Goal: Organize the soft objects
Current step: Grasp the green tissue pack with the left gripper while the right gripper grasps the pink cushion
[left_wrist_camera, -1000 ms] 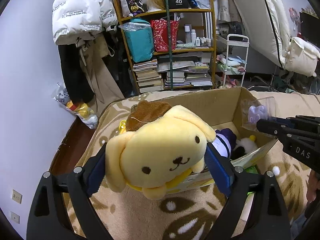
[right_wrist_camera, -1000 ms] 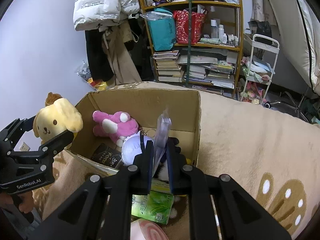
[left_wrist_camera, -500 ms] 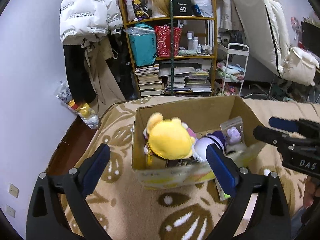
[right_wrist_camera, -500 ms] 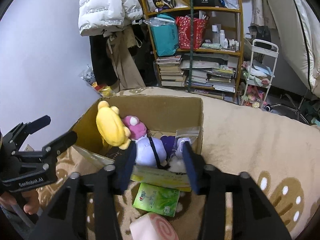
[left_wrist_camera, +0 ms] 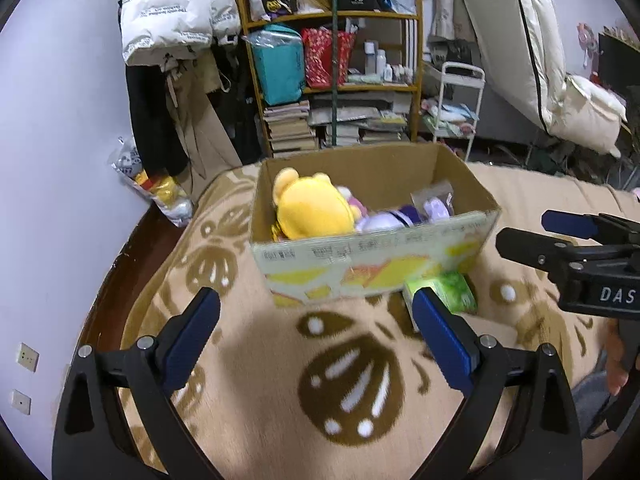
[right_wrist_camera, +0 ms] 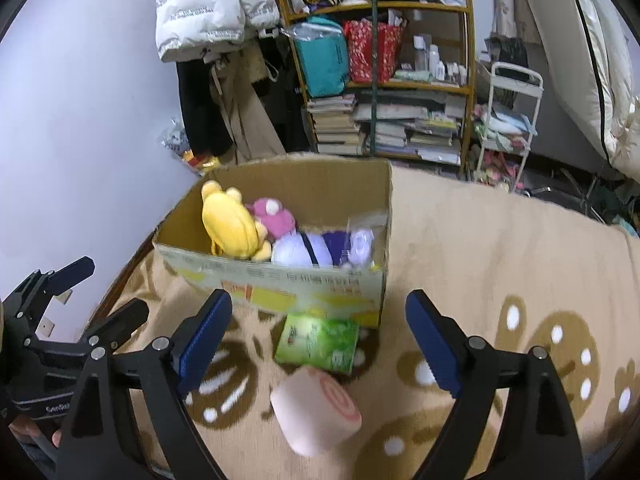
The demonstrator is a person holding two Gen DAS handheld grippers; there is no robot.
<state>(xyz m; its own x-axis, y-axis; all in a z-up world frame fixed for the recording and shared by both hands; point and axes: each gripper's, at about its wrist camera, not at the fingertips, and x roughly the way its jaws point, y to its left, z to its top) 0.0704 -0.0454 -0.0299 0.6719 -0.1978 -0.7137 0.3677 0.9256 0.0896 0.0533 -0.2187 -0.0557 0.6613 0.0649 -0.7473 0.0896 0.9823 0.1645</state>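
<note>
Left claw (left_wrist_camera: 316,316) is hovering empty, jaws wide apart, over the patterned blanket (left_wrist_camera: 248,408) short of the box. Cardboard box (left_wrist_camera: 372,264) is sitting dead ahead of it, printed front wall facing us. Inside, left to right: yellow plush (left_wrist_camera: 310,212) leaning against the left wall, pink plush (right_wrist_camera: 272,218) tucked behind it, white-and-purple plush (right_wrist_camera: 298,250) in the middle, small bagged lilac toy (left_wrist_camera: 434,206) at the right end.

Still outside the box: green tissue pack (right_wrist_camera: 318,344) lying flat, touching the foot of the front wall near its right corner, and pink roll cushion (right_wrist_camera: 316,412) lying on its side just beside the pack, nearer the person.

Right claw (right_wrist_camera: 318,338) is also hanging empty with jaws spread wide. The roll is sitting just below and between its fingers, tilted, long axis running diagonally from near-left to far-right, spiral end face turned to the right. The right hand looks clearly nearer; the left claw is barely reaching the pack's edge in its own view and the roll isn't showing there at all.

My read: roll goes next, right claw dropping and closing across its width. The tissue pack is crowding the far end, so a deep reach is risking a snag on it. The box's right end is looking full; the middle seems the looser spot.

Behind it all: bookshelf (left_wrist_camera: 340,80), white jacket (left_wrist_camera: 176,12) hanging on the wall, white cart (left_wrist_camera: 460,108).
</note>
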